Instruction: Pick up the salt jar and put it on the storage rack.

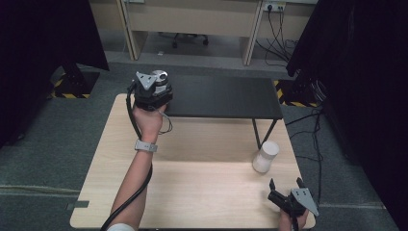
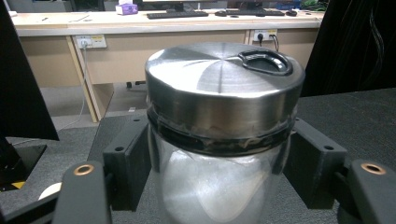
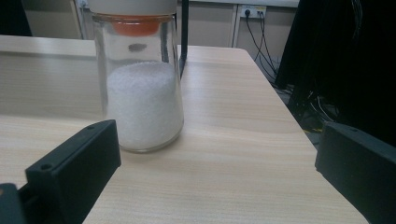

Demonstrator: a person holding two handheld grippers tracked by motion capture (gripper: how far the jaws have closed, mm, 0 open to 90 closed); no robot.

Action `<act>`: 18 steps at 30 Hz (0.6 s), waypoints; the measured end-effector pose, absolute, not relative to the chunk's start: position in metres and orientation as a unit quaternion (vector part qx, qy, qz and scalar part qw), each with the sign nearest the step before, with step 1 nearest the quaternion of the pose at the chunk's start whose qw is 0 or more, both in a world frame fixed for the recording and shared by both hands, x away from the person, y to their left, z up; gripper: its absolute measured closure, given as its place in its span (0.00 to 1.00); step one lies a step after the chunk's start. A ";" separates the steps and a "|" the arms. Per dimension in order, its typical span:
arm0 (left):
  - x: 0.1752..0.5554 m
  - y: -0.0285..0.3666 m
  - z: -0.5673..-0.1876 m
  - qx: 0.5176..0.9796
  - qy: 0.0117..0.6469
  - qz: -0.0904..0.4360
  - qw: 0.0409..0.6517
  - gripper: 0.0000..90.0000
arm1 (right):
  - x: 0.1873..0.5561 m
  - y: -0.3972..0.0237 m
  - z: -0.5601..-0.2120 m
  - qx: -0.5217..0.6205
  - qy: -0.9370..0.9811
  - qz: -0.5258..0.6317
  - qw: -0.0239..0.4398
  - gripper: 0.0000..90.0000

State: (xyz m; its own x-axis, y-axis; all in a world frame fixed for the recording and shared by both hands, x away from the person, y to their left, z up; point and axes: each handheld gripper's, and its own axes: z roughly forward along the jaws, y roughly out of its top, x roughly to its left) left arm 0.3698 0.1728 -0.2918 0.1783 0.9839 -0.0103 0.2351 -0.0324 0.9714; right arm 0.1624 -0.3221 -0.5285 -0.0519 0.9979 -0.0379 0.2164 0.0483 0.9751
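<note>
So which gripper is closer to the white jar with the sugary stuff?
The right gripper. It sits open just short of the white jar, near the table's edge. The left gripper is far across the table, shut on a steel-lidded jar.

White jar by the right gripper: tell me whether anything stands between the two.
Nothing visible does. The right gripper sits open at the table's near right corner, and the white jar stands just ahead of its jaws on bare wood. The shelf leg is behind the jar, not in the way.
</note>
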 end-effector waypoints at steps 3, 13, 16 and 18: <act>0.370 0.173 -0.293 0.600 0.506 0.394 0.478 0.34 | 0.163 -0.322 -0.528 0.528 0.575 0.442 0.441 0.00; 0.356 0.171 -0.309 0.579 0.491 0.418 0.499 0.20 | 0.162 -0.322 -0.528 0.526 0.577 0.442 0.442 0.00; 0.355 0.172 -0.309 0.585 0.493 0.409 0.498 0.12 | 0.162 -0.322 -0.529 0.526 0.576 0.443 0.441 0.00; 0.356 0.172 -0.307 0.591 0.498 0.402 0.491 0.06 | 0.162 -0.322 -0.529 0.525 0.577 0.444 0.441 0.00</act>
